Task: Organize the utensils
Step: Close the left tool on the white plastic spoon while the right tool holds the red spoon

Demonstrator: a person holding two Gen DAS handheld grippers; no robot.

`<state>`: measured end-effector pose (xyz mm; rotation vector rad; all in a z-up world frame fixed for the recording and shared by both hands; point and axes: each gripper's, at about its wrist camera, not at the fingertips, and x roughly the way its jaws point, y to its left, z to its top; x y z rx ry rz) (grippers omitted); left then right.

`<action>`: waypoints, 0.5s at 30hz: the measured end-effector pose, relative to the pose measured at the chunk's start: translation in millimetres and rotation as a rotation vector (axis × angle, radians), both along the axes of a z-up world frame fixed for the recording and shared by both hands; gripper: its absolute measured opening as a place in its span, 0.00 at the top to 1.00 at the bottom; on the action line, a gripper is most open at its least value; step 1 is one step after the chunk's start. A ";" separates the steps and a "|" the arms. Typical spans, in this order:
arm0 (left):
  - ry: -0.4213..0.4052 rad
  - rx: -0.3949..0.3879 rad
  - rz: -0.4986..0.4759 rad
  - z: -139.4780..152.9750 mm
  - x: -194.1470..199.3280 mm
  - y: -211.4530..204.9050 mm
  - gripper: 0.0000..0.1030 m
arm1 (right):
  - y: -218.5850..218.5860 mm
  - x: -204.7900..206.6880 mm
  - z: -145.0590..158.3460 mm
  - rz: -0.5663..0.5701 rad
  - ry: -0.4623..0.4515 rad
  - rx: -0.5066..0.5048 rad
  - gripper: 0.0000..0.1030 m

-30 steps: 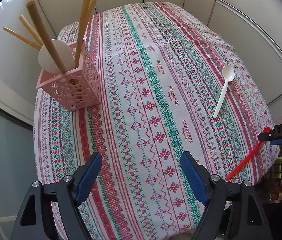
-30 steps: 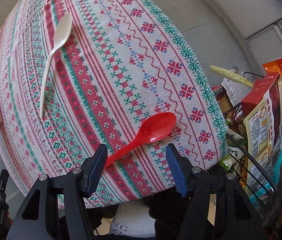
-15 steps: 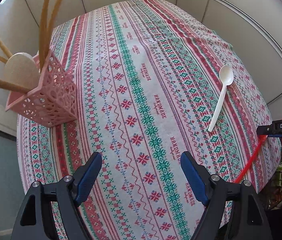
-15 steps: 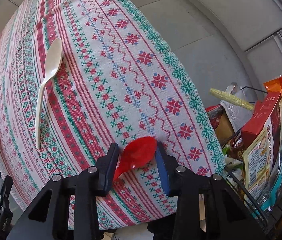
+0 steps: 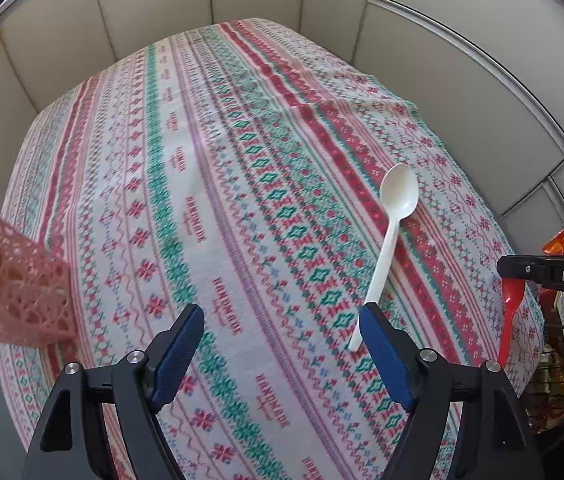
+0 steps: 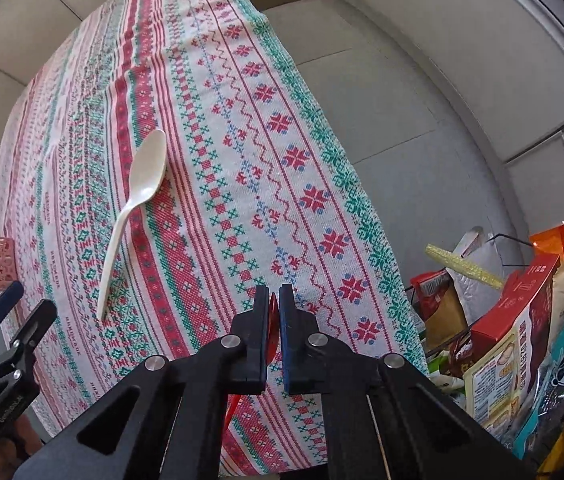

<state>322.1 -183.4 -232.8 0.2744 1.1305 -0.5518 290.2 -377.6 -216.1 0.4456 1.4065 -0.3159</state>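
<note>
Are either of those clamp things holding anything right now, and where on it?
The right gripper has just closed on the red spoon, pinching its bowl end, handle hanging down. The left gripper is open, holding nothing.

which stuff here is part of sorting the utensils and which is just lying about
Part of the job:
red spoon, clamped in the right tool
white spoon
pink holder

Just lying about:
snack packets
patterned tablecloth

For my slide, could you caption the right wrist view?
Right gripper shut on red spoon; white spoon lies on tablecloth.
</note>
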 end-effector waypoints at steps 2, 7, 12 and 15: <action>-0.001 -0.018 -0.029 -2.5 4.5 -13.2 0.22 | -1.6 -6.1 7.9 0.003 -0.025 0.004 0.96; -0.029 -0.049 -0.112 -10.3 15.8 -48.0 0.27 | -0.2 -16.0 17.9 0.024 -0.051 -0.055 0.95; -0.006 -0.091 -0.133 -21.7 29.5 -78.9 0.35 | -9.3 -20.6 13.9 0.025 -0.064 -0.024 0.95; -0.036 -0.059 -0.138 -25.8 32.2 -98.6 0.36 | -9.1 -21.7 14.4 0.033 -0.066 -0.021 0.95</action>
